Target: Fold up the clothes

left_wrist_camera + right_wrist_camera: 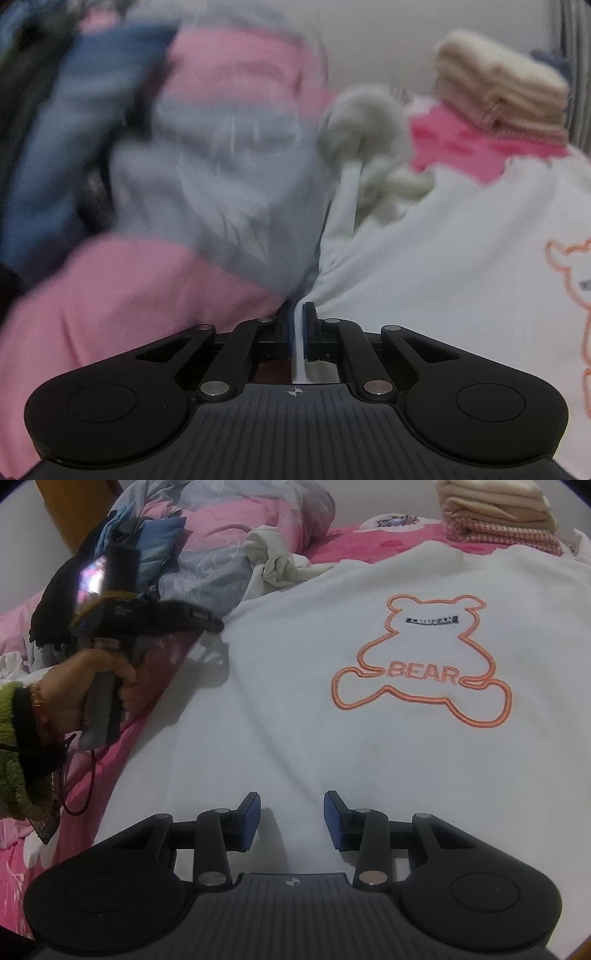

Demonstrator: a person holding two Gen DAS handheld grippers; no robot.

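Left gripper [297,314] clamped on pinched edge of white sweatshirt [424,258]; fabric bunched between its pads. Right gripper [291,821] jaws apart, nothing between them, over sweatshirt lower area. Sweatshirt lies spread on pink bedsheet [107,746], orange bear outline [424,661] face up. Left hand [92,686] grips tool handle at sweatshirt's left edge. Beyond: crumpled pink-grey duvet [221,528], folded stack of cream knitwear [495,509] at far right.

Dim, fisheye-warped; left view motion-blurred
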